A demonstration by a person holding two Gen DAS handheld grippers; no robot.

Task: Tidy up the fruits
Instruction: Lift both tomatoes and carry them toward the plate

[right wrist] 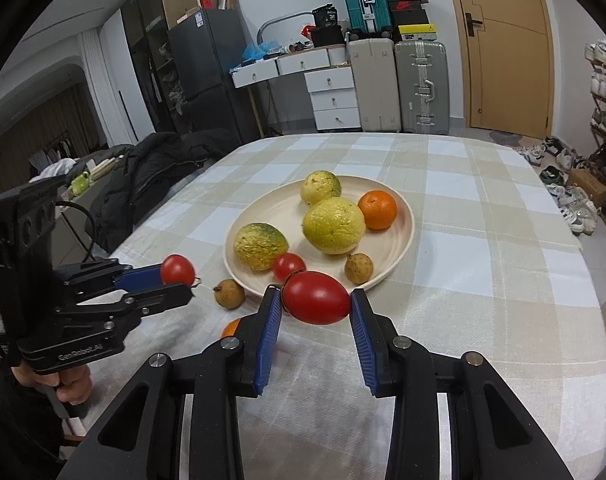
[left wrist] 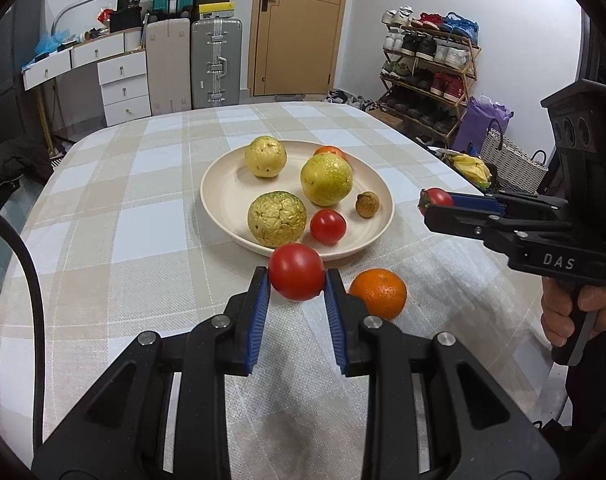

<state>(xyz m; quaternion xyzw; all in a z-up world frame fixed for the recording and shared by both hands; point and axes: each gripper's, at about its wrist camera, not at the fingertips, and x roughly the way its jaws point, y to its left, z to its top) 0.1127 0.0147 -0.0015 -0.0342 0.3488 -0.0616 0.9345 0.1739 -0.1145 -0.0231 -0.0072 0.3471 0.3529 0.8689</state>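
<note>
The left hand-held gripper (left wrist: 297, 276) pinches a round red tomato (left wrist: 296, 271) between its blue pads (left wrist: 259, 320), holding it above the checked tabletop (left wrist: 123, 208) just in front of the near rim of the cream plate (left wrist: 231, 196). In the right wrist view this same gripper (right wrist: 181, 280) comes in from the left, with the tomato (right wrist: 177, 269) at its tip.

The right hand-held gripper (right wrist: 316, 300) is clamped on a longer, oval red tomato (right wrist: 316, 297), also held near the front edge of the plate (right wrist: 399, 240). From the left wrist view it (left wrist: 433, 204) reaches in from the right, the tomato (left wrist: 437, 197) partly hidden by its fingers.

On the plate lie three yellow-green wrinkled fruits (left wrist: 277, 219) (left wrist: 326, 179) (left wrist: 265, 157), a small red tomato (left wrist: 328, 226), a small brown round fruit (left wrist: 367, 204) and, at the far side, an orange (left wrist: 331, 151).

Off the plate, a second orange (left wrist: 378, 293) sits on the tabletop just right of the left gripper's tip; the right wrist view shows only a sliver of it (right wrist: 233, 327) behind the gripper finger. Another small brown fruit (right wrist: 229, 293) rests on the cloth just beside the plate's left front rim.
</note>
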